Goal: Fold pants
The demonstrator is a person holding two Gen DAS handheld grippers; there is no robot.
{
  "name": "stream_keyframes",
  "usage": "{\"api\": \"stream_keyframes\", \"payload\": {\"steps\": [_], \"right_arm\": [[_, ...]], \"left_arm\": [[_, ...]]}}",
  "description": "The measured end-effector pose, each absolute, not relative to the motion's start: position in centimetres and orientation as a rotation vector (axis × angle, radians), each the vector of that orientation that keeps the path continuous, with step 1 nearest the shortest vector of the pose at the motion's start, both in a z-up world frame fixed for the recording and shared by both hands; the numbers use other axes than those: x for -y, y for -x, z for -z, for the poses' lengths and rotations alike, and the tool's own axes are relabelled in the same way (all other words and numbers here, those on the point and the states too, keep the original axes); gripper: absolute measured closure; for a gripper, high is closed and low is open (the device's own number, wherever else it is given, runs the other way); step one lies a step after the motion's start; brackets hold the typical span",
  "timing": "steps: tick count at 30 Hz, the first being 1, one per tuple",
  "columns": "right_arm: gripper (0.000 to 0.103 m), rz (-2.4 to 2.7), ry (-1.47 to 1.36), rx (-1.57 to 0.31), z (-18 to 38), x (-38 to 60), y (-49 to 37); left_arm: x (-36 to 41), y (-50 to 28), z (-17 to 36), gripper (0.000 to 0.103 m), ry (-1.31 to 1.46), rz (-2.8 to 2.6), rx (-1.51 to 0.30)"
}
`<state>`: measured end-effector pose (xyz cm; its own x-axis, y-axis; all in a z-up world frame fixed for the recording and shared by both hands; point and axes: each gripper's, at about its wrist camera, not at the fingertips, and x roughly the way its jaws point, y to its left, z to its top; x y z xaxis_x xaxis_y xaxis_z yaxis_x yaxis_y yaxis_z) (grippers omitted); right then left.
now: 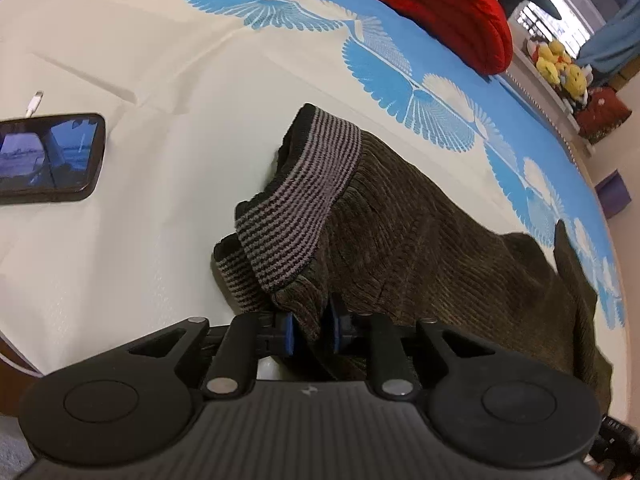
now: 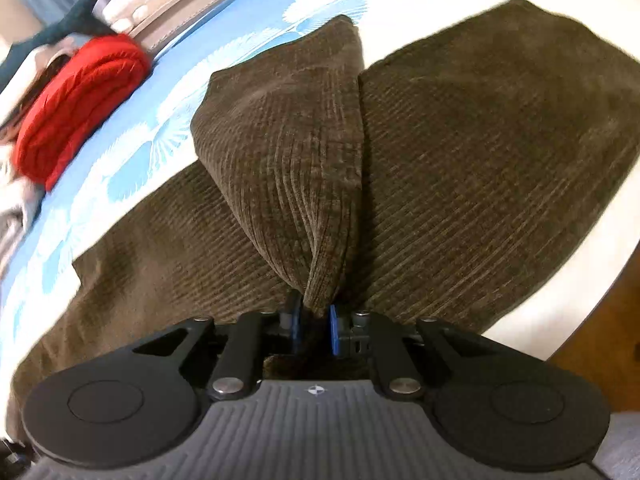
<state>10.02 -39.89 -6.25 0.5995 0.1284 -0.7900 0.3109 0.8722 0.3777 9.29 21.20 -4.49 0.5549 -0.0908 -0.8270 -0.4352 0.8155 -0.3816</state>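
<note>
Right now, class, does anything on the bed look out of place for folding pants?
Yes: a phone with a cable lies on the sheet beside the pants, where a fold could catch it. Both grippers pinch the fabric normally.

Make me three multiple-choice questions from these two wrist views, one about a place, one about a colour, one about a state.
1. Where does the black smartphone lie?
A. on the white bedsheet
B. on the pants
C. on the red blanket

2. What colour is the folded knitted blanket?
A. green
B. red
C. yellow

3. What is the left gripper doing?
A. hanging open over the bed
B. gripping the phone
C. pinching the brown corduroy pants near the striped waistband

Answers: A, sheet lies all around it; B, plainly red; C, fabric sits between the blue pads.
</note>
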Motion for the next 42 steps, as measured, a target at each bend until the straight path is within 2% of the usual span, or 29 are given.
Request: {"api": "stream_keyframes", "payload": {"steps": [1, 2, 3, 4, 6, 7, 11, 17, 18, 21, 26, 31, 32, 33, 34, 37, 42], "right_arm": [[0.064, 0.124, -0.5, -0.928, 6.0, 39.9, -9.9], [0.052, 0.144, -0.484, -0.921, 5.8, 40.0, -9.8], [0.038, 0.175, -0.472, -0.904, 5.4, 40.0, -9.6], [0.033, 0.199, -0.465, -0.882, 5.1, 40.3, -9.1], [0.03, 0.248, -0.464, -0.797, 4.0, 41.1, -8.3], [0.03, 0.258, -0.477, -0.759, 3.5, 41.5, -8.0], [0.03, 0.226, -0.61, -0.637, 1.7, 43.9, -8.2], [0.03, 0.177, -0.806, -0.618, 0.9, 47.9, -16.1], [0.033, 0.184, -0.809, -0.636, 1.0, 48.5, -18.0], [0.037, 0.187, -0.797, -0.672, 1.7, 50.0, -23.0], [0.037, 0.23, -0.79, -0.728, 4.8, 51.2, -28.7], [0.032, 0.291, -0.785, -0.712, 7.8, 51.3, -32.4], [0.047, 0.263, -0.744, -0.701, 7.6, 50.6, -33.0], [0.091, 0.217, -0.725, -0.736, 7.6, 50.0, -33.8], [0.094, 0.203, -0.722, -0.76, 7.4, 49.6, -34.2], [0.096, 0.255, -0.651, -0.648, 4.4, 48.6, -33.0], [0.096, 0.326, -0.643, -0.411, -3.8, 53.4, -24.1]], "left_arm": [[-21.4, -9.1, 4.3, 0.076, 0.626, -0.221, -0.966], [-21.6, -8.8, 3.9, 0.072, 0.643, -0.229, -0.949], [-21.6, -8.4, 3.5, 0.059, 0.643, -0.238, -0.929], [-21.5, -8.1, 2.8, 0.032, 0.63, -0.256, -0.9], [-21.2, -7.2, 1.0, 0.004, 0.591, -0.291, -0.814], [-20.9, -6.9, 0.1, 0.0, 0.562, -0.304, -0.769], [-20.2, -7.1, -1.3, 0.0, 0.511, -0.314, -0.685], [-19.4, -9.6, 0.7, 0.0, 0.59, -0.254, -0.771], [-19.0, -10.0, 1.0, 0.0, 0.564, -0.267, -0.779], [-18.0, -11.0, 1.7, 0.0, 0.497, -0.299, -0.795], [-17.3, -12.3, 2.6, 0.0, 0.44, -0.351, -0.815], [-16.5, -13.4, 3.0, 0.0, 0.399, -0.401, -0.813], [-16.3, -13.7, 3.1, 0.0, 0.387, -0.411, -0.817], [-16.1, -13.9, 3.3, 0.0, 0.379, -0.421, -0.82], [-16.0, -14.1, 3.4, 0.0, 0.376, -0.431, -0.82], [-16.0, -14.3, 3.3, 0.0, 0.395, -0.455, -0.805], [-15.8, -13.2, 2.6, 0.0, 0.389, -0.433, -0.78]]}}
